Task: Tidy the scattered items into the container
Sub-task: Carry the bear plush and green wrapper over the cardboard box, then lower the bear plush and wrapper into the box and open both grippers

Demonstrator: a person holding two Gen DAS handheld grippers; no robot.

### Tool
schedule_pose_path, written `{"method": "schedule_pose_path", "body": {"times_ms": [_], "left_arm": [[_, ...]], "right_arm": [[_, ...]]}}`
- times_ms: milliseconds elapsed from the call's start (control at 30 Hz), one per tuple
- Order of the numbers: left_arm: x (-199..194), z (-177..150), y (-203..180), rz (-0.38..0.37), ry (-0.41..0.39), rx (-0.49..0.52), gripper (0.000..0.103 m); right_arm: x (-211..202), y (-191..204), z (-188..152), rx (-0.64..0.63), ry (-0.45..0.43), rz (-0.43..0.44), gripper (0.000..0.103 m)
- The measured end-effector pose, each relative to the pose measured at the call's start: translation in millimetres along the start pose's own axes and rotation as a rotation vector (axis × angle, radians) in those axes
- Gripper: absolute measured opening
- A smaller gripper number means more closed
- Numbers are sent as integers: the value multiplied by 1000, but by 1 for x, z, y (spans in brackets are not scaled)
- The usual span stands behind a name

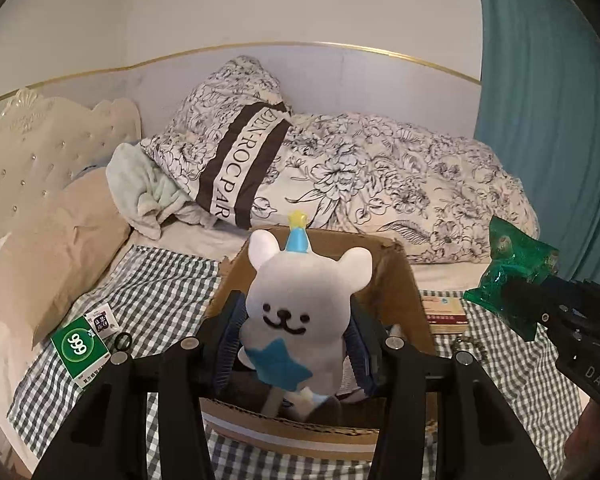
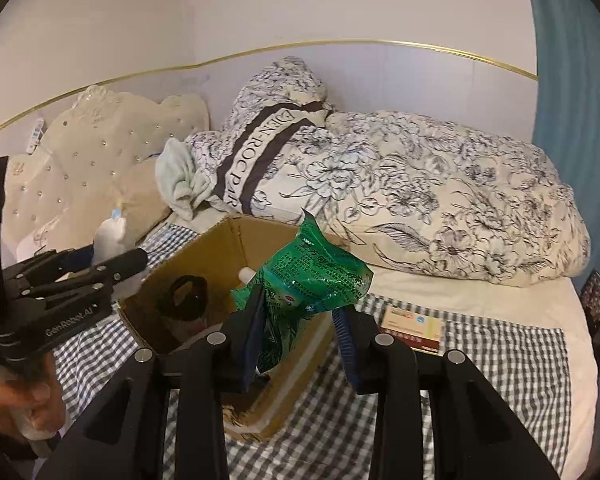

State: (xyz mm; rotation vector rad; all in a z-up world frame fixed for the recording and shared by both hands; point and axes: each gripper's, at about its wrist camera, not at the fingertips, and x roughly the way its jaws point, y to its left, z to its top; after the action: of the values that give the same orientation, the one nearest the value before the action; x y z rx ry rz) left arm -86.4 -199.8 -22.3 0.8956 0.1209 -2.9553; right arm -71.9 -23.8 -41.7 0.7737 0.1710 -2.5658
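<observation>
My left gripper (image 1: 294,344) is shut on a white bear plush (image 1: 300,312) with a blue party hat and a blue star, held upright above the open cardboard box (image 1: 396,276) on the checked bedspread. My right gripper (image 2: 300,336) is shut on a crinkled green plastic bag (image 2: 312,280), held over the right side of the same cardboard box (image 2: 220,248). In the left wrist view the green bag (image 1: 512,268) and the right gripper's body show at the far right. In the right wrist view the bear plush (image 2: 110,236) and the left gripper appear at the left. Dark items lie inside the box.
A green and white "999" box (image 1: 80,346), a small sachet (image 1: 102,324) and a black ring (image 1: 123,341) lie left of the box. A beige and red flat box (image 2: 414,326) lies to its right. A floral duvet (image 2: 440,196), pillows and a padded headboard (image 2: 80,168) fill the back; a hand (image 2: 16,404) grips the left handle.
</observation>
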Motion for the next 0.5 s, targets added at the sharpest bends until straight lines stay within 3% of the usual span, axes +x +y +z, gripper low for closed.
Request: {"method": "schedule_pose_path", "body": {"times_ms": [267, 500], "left_arm": [[24, 0, 8, 6, 42, 19, 49], [66, -11, 15, 11, 136, 29, 49]], "right_arm": [[33, 16, 4, -12, 25, 51, 33], [76, 37, -3, -55, 108, 107, 33]]}}
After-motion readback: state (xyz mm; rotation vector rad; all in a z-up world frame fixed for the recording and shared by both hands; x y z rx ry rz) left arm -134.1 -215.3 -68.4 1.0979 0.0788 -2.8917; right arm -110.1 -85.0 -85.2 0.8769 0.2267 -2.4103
